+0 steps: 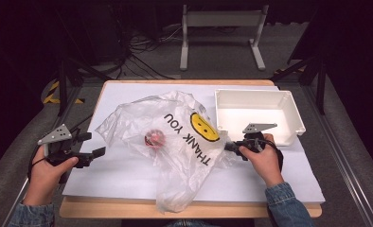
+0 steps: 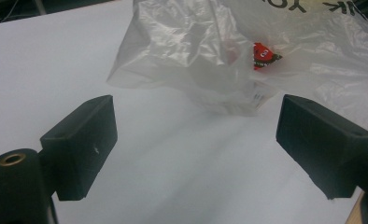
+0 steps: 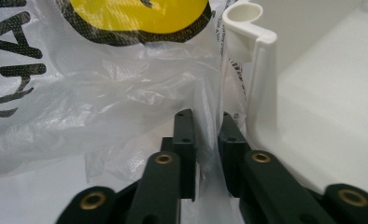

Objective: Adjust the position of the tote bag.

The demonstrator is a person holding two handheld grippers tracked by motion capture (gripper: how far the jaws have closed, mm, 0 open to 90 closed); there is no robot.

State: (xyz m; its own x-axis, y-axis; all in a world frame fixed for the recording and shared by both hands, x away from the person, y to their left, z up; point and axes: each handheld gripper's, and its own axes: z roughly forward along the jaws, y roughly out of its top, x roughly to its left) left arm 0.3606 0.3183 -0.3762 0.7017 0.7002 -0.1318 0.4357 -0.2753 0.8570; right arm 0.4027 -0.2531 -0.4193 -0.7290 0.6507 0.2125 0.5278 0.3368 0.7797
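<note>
Item: plastic bag, translucent, printed THANK YOU with a yellow smiley. I have it lying crumpled across the white sheet, just left of the white bin and touching that bin's near corner. Its long axis runs from the far table side toward my edge, lettering reading along that line.

Contents: small red object, inside the bag, well left of the bin; probably a wrapped sweet, though the film blurs it.

Right gripper: jaws nearly closed, pinching a fold of bag film beside the bin, I judge to anchor it.

Left gripper: jaws spread wide, holding nothing, aimed at the bag's open left edge, apparently ready to reach in.
</note>
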